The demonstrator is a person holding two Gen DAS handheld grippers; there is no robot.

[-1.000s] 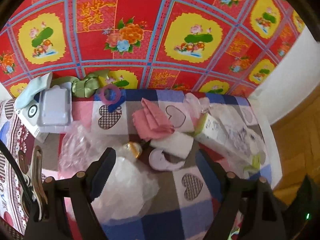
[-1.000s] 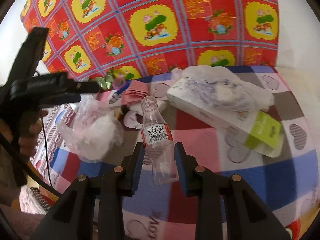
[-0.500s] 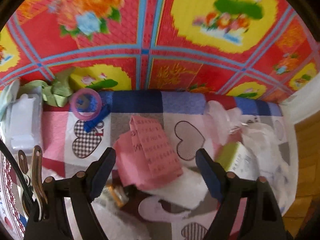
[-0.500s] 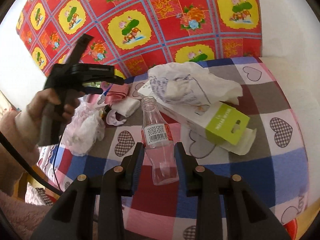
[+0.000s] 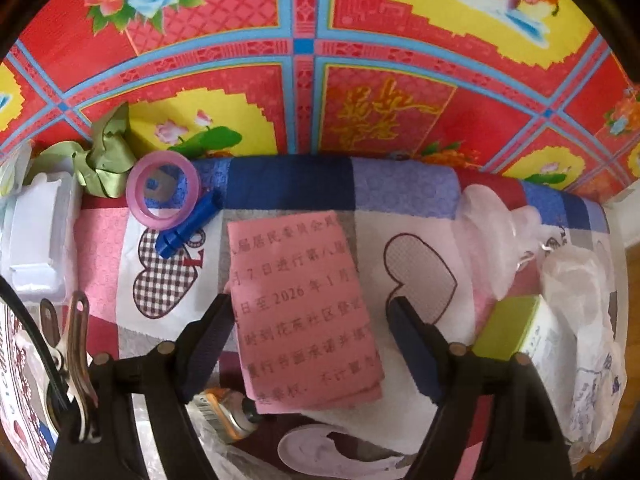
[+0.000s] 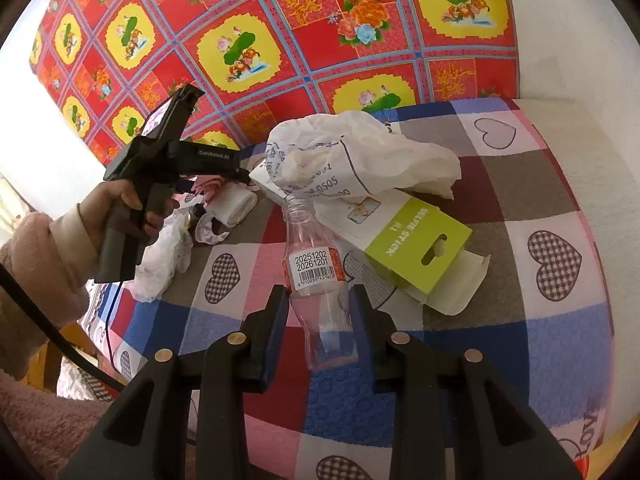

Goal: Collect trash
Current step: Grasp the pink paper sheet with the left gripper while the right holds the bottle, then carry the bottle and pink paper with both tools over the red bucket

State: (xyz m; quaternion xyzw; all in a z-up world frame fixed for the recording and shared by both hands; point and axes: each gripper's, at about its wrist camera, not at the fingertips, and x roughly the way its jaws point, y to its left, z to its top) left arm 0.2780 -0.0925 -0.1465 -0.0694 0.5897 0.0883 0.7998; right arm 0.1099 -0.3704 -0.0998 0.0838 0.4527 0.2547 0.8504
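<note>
A folded pink paper (image 5: pixel 304 304) with printed text lies on the checked heart-pattern tablecloth (image 5: pixel 416 280). My left gripper (image 5: pixel 312 340) is open, one finger on each side of the paper's near half. The paper rests partly on a white tissue (image 5: pixel 400 404). My right gripper (image 6: pixel 318 312) is shut on a clear, capless plastic bottle (image 6: pixel 314 268) with a barcode label, held above the cloth. The right wrist view also shows the left gripper (image 6: pixel 240 176), held by a hand (image 6: pixel 120 216), low over the pink paper.
A pink ring (image 5: pixel 162 190), blue clip (image 5: pixel 188 228), green ribbon (image 5: pixel 104 160) and white plastic box (image 5: pixel 36 232) lie at the back left. A crumpled white bag (image 6: pixel 360 152) sits on a green-and-white carton (image 6: pixel 416 240). Crumpled clear wrap (image 6: pixel 160 256) lies below the hand.
My left gripper has moved forward and down to the pink paper, which now lies between its fingers. My right gripper has drawn back with the bottle still held.
</note>
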